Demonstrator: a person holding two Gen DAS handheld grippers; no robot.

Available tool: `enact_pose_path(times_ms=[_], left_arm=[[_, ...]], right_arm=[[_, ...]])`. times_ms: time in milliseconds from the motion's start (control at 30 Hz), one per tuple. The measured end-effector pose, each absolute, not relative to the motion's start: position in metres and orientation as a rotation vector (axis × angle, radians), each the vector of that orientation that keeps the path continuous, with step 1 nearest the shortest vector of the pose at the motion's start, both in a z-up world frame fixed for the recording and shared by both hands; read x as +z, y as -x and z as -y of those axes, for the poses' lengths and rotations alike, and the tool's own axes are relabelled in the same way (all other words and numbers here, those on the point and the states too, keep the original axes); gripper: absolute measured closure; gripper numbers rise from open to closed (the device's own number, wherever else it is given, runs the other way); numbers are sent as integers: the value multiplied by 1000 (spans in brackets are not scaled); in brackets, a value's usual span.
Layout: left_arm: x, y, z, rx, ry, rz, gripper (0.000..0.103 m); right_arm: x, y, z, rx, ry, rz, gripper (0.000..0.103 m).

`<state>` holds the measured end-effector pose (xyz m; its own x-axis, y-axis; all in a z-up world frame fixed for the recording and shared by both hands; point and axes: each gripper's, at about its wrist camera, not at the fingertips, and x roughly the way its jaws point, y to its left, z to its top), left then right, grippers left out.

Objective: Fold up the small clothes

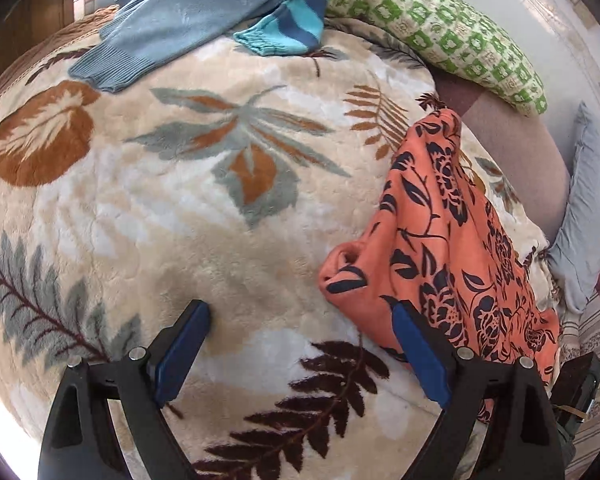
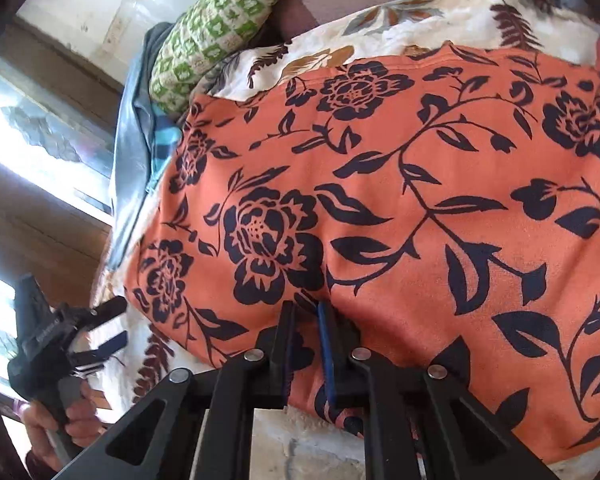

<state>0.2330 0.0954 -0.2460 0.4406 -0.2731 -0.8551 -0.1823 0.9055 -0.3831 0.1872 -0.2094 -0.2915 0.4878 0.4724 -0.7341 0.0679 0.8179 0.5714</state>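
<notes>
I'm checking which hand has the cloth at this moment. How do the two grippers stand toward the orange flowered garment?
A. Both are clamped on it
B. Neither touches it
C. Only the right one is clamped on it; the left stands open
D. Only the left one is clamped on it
C: the right gripper pinches the orange flowered garment, while the left gripper stands open over the blanket.

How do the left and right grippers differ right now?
Opening: the left gripper has its jaws wide apart; the right gripper has its jaws nearly together.
Load: the left gripper holds nothing, with only the leaf-print blanket between its fingers; the right gripper is pinched on the orange floral garment.
Contact: the left gripper's one blue pad sits just at the garment's edge; the right gripper's pads press into its cloth.
Shared: both have black fingers with blue pads.
</notes>
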Motion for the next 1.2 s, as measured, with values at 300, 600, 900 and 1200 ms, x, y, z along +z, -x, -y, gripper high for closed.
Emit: enact_pose_path(times_ms=[300, 600, 900, 1200], left_arm=[[-252, -251, -45, -98, 350, -1032, 38], [-258, -264, -35, -122, 419, -982, 73], [-261, -273, -40, -137, 475, -984, 59], [-248, -274, -42, -187, 502, -958, 79]], right_arm=[[-299, -188, 213, 340, -603, -1037, 88], [-306, -181, 231, 407, -686, -1030, 89], [-262, -183, 219, 423, -546, -858, 87], [-305, -209, 234, 400, -703, -991, 89]])
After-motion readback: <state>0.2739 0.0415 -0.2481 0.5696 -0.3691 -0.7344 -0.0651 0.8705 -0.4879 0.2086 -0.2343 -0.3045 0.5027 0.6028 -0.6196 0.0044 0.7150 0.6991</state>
